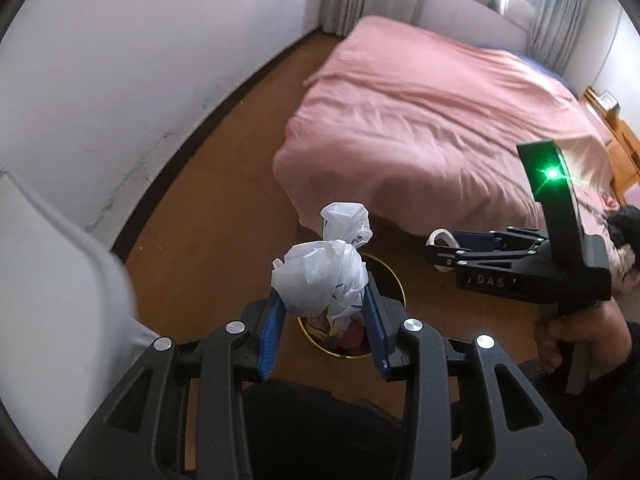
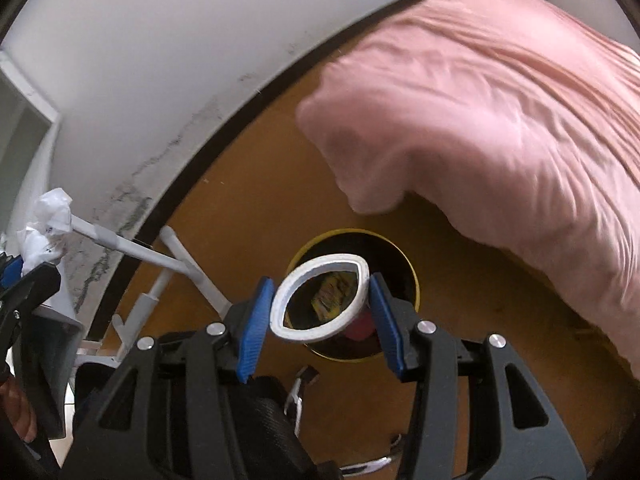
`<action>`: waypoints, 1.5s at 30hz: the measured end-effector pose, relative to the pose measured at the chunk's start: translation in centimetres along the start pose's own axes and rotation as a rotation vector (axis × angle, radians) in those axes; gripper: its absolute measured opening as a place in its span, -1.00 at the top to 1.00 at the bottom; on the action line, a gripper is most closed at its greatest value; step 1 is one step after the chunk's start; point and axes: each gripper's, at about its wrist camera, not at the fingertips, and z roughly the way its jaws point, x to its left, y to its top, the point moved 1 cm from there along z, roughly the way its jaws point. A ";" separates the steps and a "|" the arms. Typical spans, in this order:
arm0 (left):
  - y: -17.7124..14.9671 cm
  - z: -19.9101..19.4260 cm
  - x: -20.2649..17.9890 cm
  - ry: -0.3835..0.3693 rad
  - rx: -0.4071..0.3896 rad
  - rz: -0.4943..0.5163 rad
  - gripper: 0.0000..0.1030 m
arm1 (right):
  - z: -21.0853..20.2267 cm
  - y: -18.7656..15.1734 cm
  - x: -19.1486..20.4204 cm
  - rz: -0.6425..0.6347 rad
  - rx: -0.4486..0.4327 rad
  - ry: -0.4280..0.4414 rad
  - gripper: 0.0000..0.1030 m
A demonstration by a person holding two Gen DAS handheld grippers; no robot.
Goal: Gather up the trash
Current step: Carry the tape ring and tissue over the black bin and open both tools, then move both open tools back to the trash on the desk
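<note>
In the left wrist view, the left gripper (image 1: 326,300) is clamped on a crumpled white plastic bag (image 1: 324,276), bunched and knotted, with a twisted tuft rising above the blue pads (image 1: 272,330). The bag hangs directly over a round bin (image 1: 394,292) with a yellow rim, standing on the brown wooden floor (image 1: 208,240) near the foot corner of a bed under a pink cover (image 1: 420,120). Inside the bin, colourful wrappers and something red show beneath the bag. To the right, the right gripper (image 1: 440,250) appears from the side, pinching a white ring-shaped object (image 1: 439,236); a hand (image 1: 568,332) grips its handle.

In the right wrist view, the right gripper (image 2: 322,300) squeezes a white paper cup (image 2: 320,298) between its blue pads, the rim pressed into an oval. The cup sits above the open mouth of the bin (image 2: 404,264), where a yellow wrapper and a red item lie. At the left edge, the left gripper (image 2: 16,276) carries the white bag (image 2: 44,220).
</note>
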 end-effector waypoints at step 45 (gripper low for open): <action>1.7 -4.4 0.4 0.073 -0.112 0.010 -0.68 | -3.8 2.5 -0.7 0.115 -0.226 0.026 -0.49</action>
